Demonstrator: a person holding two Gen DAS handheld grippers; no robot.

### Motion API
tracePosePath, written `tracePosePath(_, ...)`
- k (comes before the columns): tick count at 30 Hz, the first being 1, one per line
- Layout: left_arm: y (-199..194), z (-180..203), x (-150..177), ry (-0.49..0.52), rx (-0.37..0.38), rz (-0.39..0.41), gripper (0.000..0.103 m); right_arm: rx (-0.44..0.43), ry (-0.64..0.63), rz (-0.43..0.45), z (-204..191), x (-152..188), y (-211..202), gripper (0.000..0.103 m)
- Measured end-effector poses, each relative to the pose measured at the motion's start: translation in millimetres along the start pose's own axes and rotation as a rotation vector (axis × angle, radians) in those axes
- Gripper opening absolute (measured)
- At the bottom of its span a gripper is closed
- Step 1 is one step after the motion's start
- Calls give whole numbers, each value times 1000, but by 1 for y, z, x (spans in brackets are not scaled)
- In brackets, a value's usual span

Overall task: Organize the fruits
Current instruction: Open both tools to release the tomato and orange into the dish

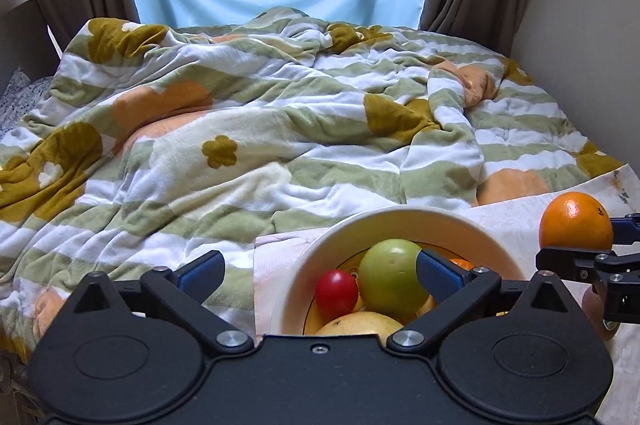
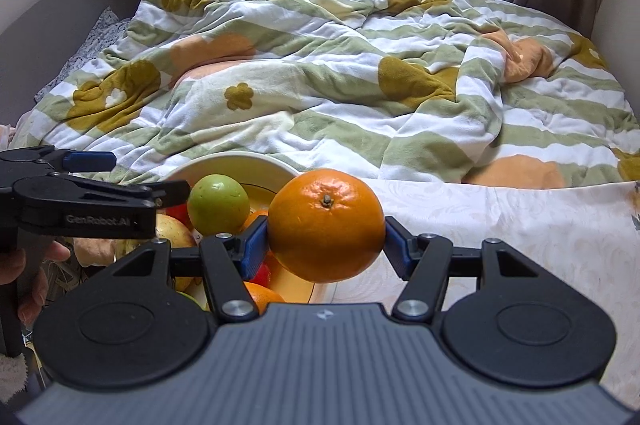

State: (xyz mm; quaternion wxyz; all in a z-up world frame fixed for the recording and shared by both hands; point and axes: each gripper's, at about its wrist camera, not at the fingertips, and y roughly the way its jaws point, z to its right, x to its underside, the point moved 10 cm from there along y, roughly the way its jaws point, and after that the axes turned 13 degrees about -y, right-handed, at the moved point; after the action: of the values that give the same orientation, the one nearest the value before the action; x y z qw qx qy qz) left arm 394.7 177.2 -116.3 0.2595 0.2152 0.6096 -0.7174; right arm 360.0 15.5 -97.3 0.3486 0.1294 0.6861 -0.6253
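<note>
The bowl (image 1: 404,221) is sitting at the near edge of the bed, and its mouth is already crowded: a green apple (image 1: 390,275) is riding highest, with a red fruit (image 1: 336,292) just beside it and a yellow fruit (image 1: 360,323) below. The left tool (image 1: 320,275) is standing spread wide over the bowl's left rim, one finger (image 1: 436,275) touching the apple. The right tool (image 2: 326,227) is filling its gap with an orange (image 2: 325,225) beside the bowl's right side. The pale cloth (image 2: 500,225) to the right is lying flat and bare, leaving passage. Behind, the rumpled blanket (image 1: 240,129) is heaping up (soft folds, no hard edges).
</note>
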Motion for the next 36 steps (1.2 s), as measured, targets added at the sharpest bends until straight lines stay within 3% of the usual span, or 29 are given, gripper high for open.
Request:
tracePosePath(13, -45, -8, 19, -61, -49, 40, 103, -59, -97, 2, -11, -5, 12, 76)
tracePosePath(29, -51, -11, 44, -91, -74, 19, 103, -124, -109, -36, -29, 6, 42, 77)
tracePosePath(30, -52, -10, 44, -90, -73, 20, 103, -123, -111, -27, -29, 5, 41, 79)
tracePosePath(32, -53, -9, 44, -88, -70, 21, 103, -115, -130, 5, -31, 1, 35, 99)
tracePosePath(36, -59, -5, 43, -86, -60, 28, 103, -67, -158, 42, -29, -6, 24, 103)
